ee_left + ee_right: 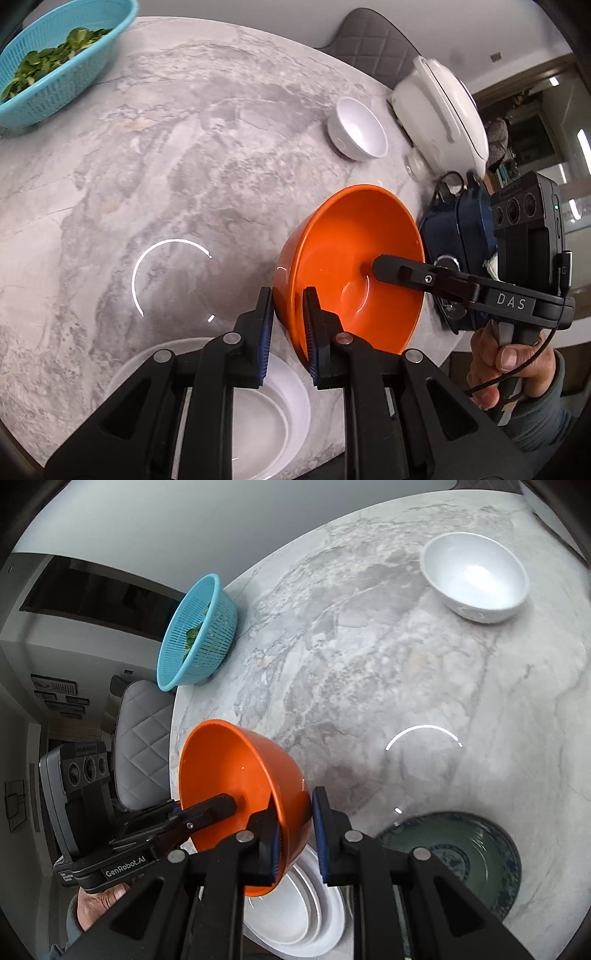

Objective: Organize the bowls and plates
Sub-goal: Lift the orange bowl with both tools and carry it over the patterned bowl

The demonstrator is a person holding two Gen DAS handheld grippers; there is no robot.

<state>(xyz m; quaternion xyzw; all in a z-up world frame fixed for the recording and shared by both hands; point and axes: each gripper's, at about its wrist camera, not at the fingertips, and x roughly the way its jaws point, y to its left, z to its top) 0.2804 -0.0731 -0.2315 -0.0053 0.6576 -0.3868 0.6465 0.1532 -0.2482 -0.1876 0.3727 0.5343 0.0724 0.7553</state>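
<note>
Now you carry the glossy orange bowl [351, 266], both grippers' fingers clamped on opposite rims; next, set it gently into the white bowl [474, 576].

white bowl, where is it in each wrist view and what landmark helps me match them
Left wrist view: the white bowl stands upper right, on the marble table beside a white lidded pot.
Right wrist view: the white bowl stands at the top right, alone on the table.
Shared landmark: the orange bowl, held in the air in both views, and the blue colander of greens at the table's far edge.
</note>
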